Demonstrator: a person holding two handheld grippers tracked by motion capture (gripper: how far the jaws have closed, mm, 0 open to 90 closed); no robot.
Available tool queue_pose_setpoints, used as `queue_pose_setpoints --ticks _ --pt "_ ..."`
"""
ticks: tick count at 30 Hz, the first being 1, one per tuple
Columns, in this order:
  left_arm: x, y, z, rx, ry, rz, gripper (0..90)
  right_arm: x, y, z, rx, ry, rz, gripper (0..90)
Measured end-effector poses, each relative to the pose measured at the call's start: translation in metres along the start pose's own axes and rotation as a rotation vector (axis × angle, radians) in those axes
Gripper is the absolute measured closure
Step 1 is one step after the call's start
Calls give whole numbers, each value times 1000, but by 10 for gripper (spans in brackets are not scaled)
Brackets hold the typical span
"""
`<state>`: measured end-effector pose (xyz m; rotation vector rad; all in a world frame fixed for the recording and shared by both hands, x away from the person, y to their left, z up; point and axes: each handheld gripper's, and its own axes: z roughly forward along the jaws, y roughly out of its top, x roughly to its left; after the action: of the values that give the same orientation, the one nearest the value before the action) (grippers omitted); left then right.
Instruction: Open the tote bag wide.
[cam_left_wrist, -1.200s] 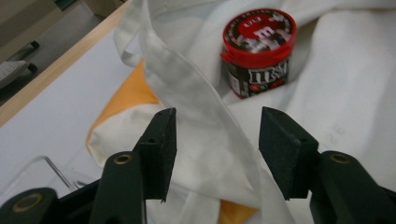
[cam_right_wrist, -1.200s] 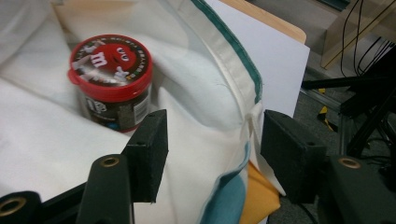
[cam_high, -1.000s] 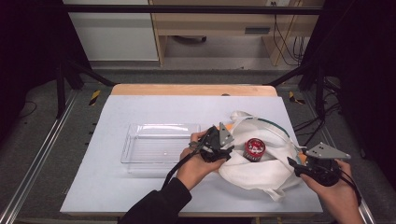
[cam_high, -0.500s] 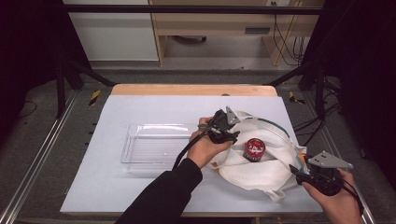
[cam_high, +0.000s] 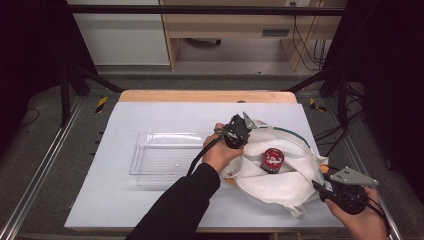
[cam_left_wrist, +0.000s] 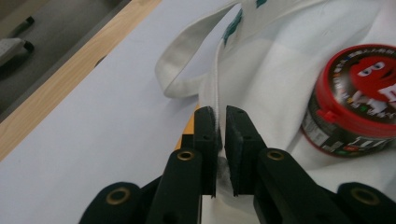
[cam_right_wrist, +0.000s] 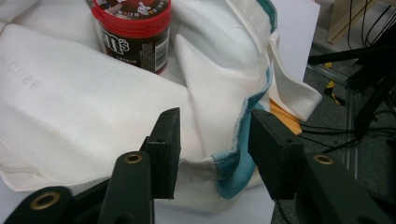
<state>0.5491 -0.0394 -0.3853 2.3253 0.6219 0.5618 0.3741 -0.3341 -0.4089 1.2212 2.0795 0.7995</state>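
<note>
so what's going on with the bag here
A person is working a white cloth tote bag open with two handheld grippers. The left gripper has just closed and pinches the bag's stitched rim. The right gripper has its jaws closing around the teal-trimmed edge, pads not yet pressing. A red-lidded candy jar sits on the bag, with a clear plastic tray beside it.

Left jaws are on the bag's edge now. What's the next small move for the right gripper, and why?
Probably close the right gripper on the teal-trimmed hem of the white tote bag. That hem sits between its jaws, which have just been closing but do not yet press it, while the left gripper already pinches the opposite edge beside the red candy jar.
</note>
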Motion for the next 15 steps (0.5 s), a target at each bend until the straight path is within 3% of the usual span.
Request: queue_pose_setpoints --ticks 9,15 --pt "19 -15 11 52 2 -40 854 0 -6 6 28 -3 -8 609" --pt "18 -18 13 61 1 -49 853 -2 -10 5 39 0 -9 609"
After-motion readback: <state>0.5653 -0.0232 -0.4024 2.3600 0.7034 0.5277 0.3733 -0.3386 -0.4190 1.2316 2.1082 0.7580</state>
